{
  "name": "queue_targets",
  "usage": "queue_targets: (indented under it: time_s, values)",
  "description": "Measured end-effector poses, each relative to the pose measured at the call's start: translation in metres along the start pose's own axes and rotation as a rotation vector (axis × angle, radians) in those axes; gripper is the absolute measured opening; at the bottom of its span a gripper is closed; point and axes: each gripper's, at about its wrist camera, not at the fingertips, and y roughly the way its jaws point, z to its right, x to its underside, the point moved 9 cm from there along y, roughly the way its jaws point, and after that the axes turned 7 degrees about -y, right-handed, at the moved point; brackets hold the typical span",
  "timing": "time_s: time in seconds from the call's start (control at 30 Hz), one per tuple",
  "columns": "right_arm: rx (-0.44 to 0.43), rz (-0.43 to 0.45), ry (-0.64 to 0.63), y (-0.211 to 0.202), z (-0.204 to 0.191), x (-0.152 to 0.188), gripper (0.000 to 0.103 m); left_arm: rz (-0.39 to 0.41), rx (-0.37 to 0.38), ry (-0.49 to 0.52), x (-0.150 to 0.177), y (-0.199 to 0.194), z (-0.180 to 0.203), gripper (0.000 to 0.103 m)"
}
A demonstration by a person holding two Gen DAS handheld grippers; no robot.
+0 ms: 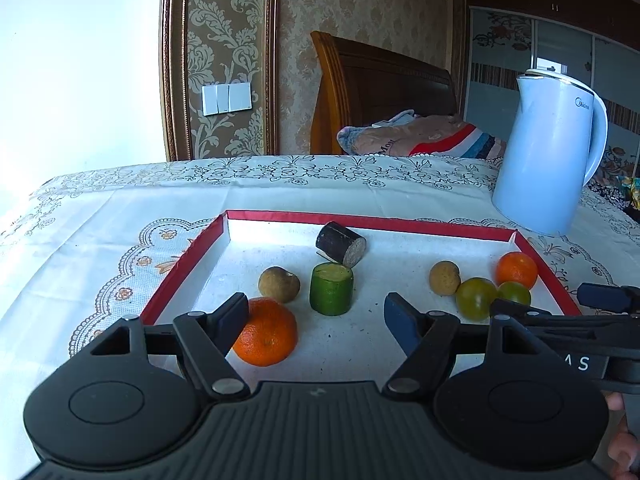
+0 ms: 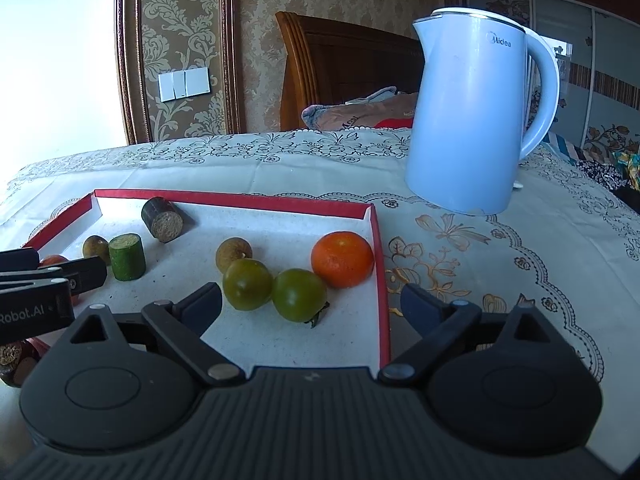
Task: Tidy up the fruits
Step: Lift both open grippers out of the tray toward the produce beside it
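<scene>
Both the left gripper (image 1: pixel 316 312) and right gripper (image 2: pixel 310 300) gape wide and hold nothing. At the tray's (image 1: pixel 372 222) seven o'clock, the mandarin (image 1: pixel 266 332) touches the left finger: light, soft-skinned, likely best pinched gently across its middle. Round, it shows no long axis; the green cylinder (image 1: pixel 331 289) stands upright at twelve o'clock from it.

left gripper (image 1: pixel 316 316) – black ribbed body | blue fingers (image 1: pixel 234 314) | silver screws – possibly rivets

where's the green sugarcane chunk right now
The green sugarcane chunk stands upright mid-tray in the left wrist view, between a brown longan on its left and the dark cane piece lying behind it, inside the red-rimmed tray.
</scene>
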Motion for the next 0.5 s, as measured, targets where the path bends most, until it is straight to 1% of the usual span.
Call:
queue_targets:
  time_s: [0.3, 0.5]
  values:
    - [-0.022, -0.009, -0.022, -0.007, -0.007, 0.007, 0.099, -0.023, 0.029, 0.017, 0.012, -0.013, 0.001, 0.077]
    - [-0.043, -0.005, -0.023, -0.018, -0.01, 0.014, 0.1, -0.046, 0.046, -0.014, 0.02, -0.021, -0.006, 0.077]
